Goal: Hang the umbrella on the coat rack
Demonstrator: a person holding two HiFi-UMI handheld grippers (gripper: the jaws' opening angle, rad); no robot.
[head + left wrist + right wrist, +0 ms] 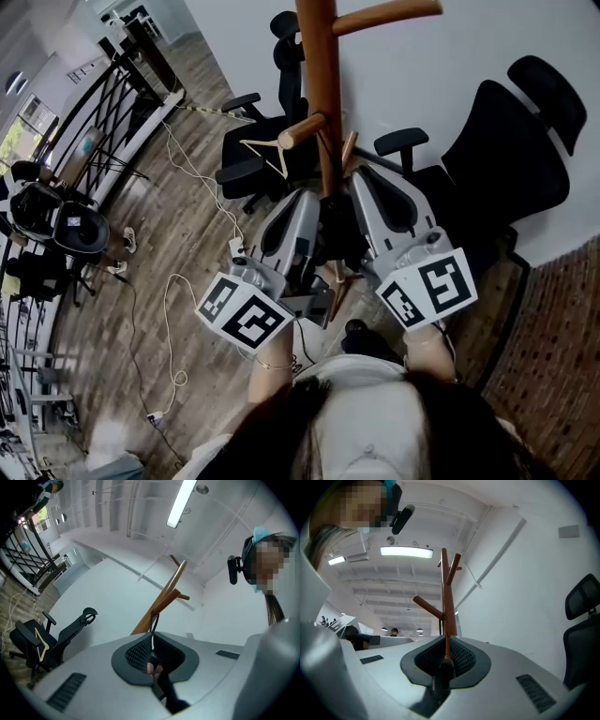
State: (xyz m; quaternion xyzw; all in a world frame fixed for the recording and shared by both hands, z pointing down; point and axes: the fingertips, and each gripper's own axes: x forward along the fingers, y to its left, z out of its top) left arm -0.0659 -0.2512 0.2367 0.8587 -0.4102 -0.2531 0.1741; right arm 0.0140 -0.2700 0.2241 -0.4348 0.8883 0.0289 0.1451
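Observation:
The brown wooden coat rack (322, 84) stands right in front of me, with a short peg (302, 131) pointing left. A dark folded umbrella (330, 239) sits low against the pole, between both grippers. My left gripper (291, 211) is shut on the umbrella (157, 670). Its thin black strap (154, 623) runs up to a peg of the rack (164, 597) and seems hooked over it. My right gripper (380, 192) is shut on the umbrella's dark rounded end (443, 672), with the rack's pole (448, 602) straight ahead. Most of the umbrella is hidden by the grippers.
Black office chairs (258, 141) (506, 159) stand on both sides of the rack against the white wall. A wooden hanger (267, 155) is by the left chair. Cables (173, 309) trail over the wood floor. A seated person (56, 225) is far left.

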